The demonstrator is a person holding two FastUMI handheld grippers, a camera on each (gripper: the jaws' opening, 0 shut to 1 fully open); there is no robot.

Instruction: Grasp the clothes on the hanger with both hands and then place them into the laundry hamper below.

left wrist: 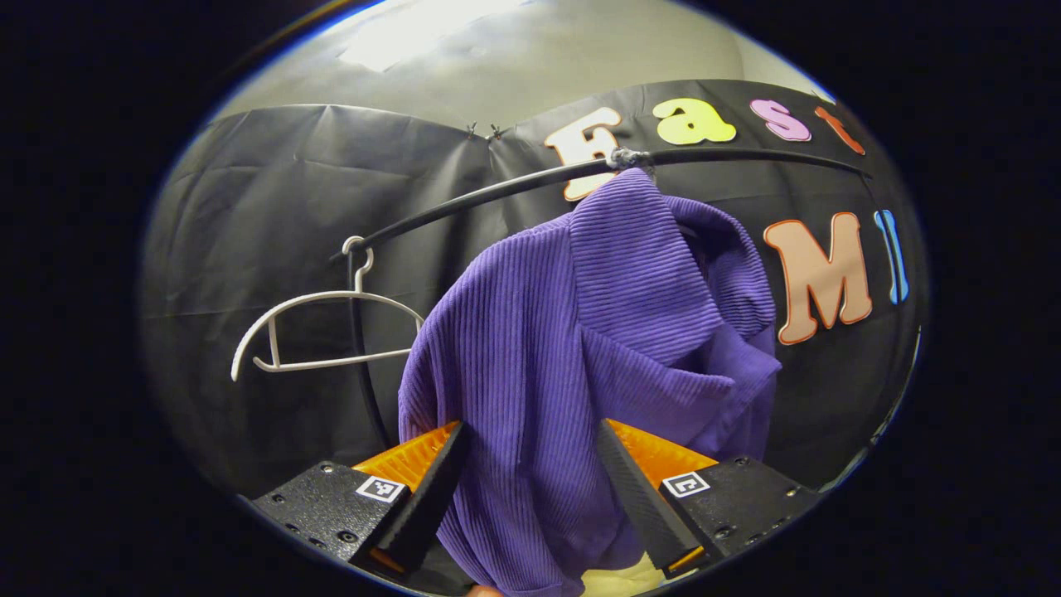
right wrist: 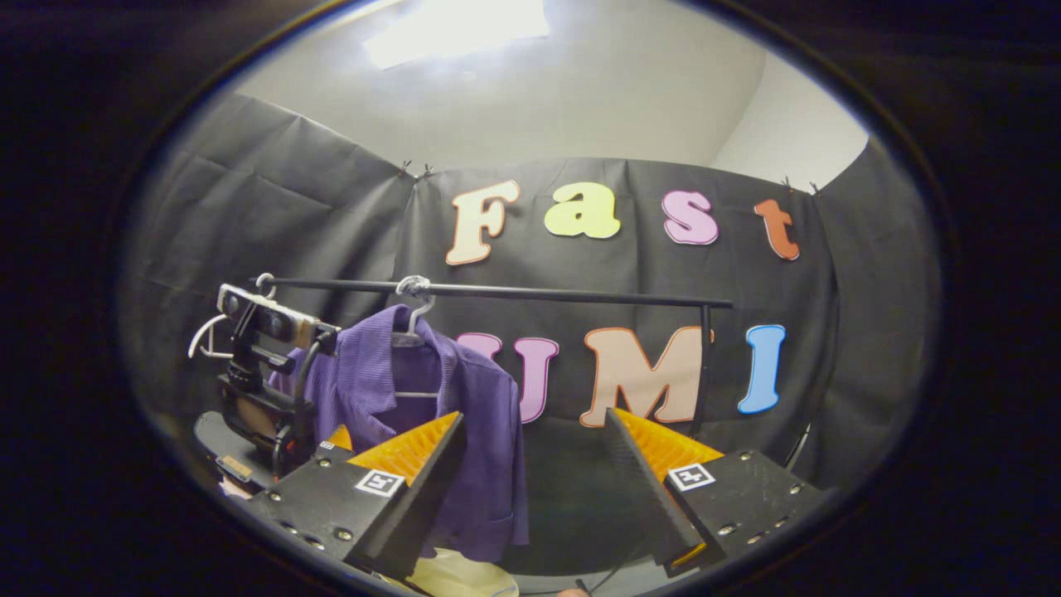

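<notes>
A purple ribbed shirt (left wrist: 572,332) hangs from the black rail (left wrist: 497,192) and reaches down between my left gripper's fingers. The left gripper (left wrist: 531,427) is open, one finger on each side of the cloth, and neither pad presses on it. In the right gripper view the shirt (right wrist: 481,414) hangs on a white hanger (right wrist: 412,327) at the left. My right gripper (right wrist: 534,414) is open and holds nothing, to the right of the shirt and well short of it. A pale rim, likely the hamper (right wrist: 460,576), shows below the shirt.
An empty white hanger (left wrist: 319,332) hangs at the rail's left end beside the stand's upright post (left wrist: 358,348). The rail (right wrist: 539,293) runs right to another post (right wrist: 703,365). The left gripper's camera mount (right wrist: 265,319) sits in front of the shirt's left side.
</notes>
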